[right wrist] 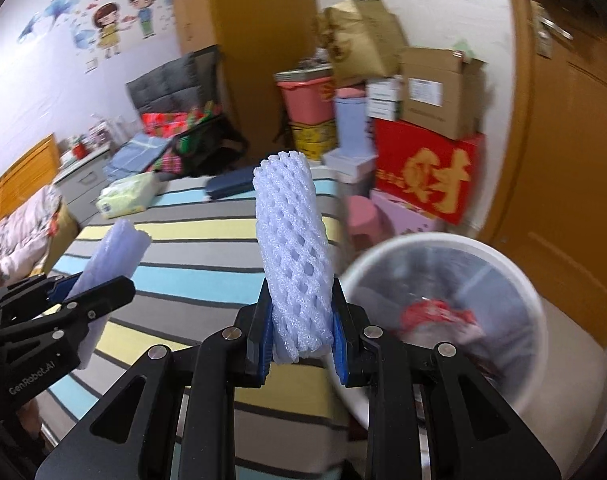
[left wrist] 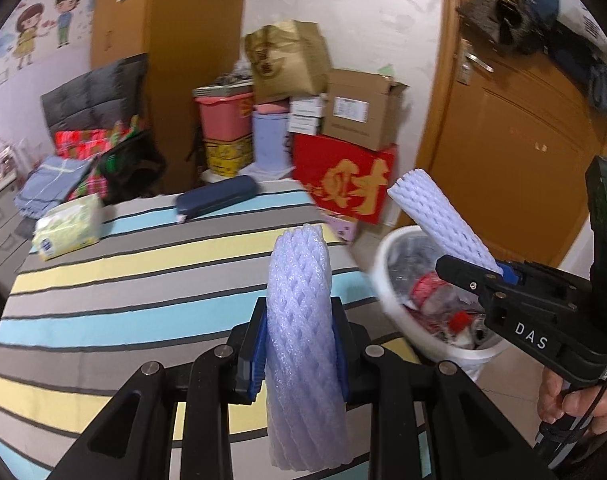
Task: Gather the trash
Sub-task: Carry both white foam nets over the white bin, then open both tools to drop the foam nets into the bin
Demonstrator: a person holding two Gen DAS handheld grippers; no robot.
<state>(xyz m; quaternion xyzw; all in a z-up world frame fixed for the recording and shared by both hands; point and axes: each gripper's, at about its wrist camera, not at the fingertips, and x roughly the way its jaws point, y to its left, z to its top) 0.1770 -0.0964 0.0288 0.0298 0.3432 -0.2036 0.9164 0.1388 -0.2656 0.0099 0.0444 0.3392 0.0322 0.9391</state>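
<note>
My left gripper [left wrist: 301, 344] is shut on a rolled pale-lilac foam net sleeve [left wrist: 299, 312], held upright above the striped table [left wrist: 143, 280]. My right gripper [right wrist: 301, 340] is shut on a second white foam net sleeve [right wrist: 291, 248]. In the left wrist view the right gripper [left wrist: 499, 274] holds its sleeve [left wrist: 439, 216] over the white trash bin [left wrist: 387, 280], which holds red and clear wrappers. In the right wrist view the bin [right wrist: 443, 244] is just right of my fingers, and the left gripper [right wrist: 83, 300] with its sleeve [right wrist: 111, 252] is at the left.
A green tissue pack [left wrist: 69, 226] and a dark blue case [left wrist: 217, 196] lie on the table's far side. Stacked cardboard boxes, a red box [left wrist: 345, 178] and a pink bin [left wrist: 223, 114] stand behind. A wooden door [left wrist: 523, 140] is at the right.
</note>
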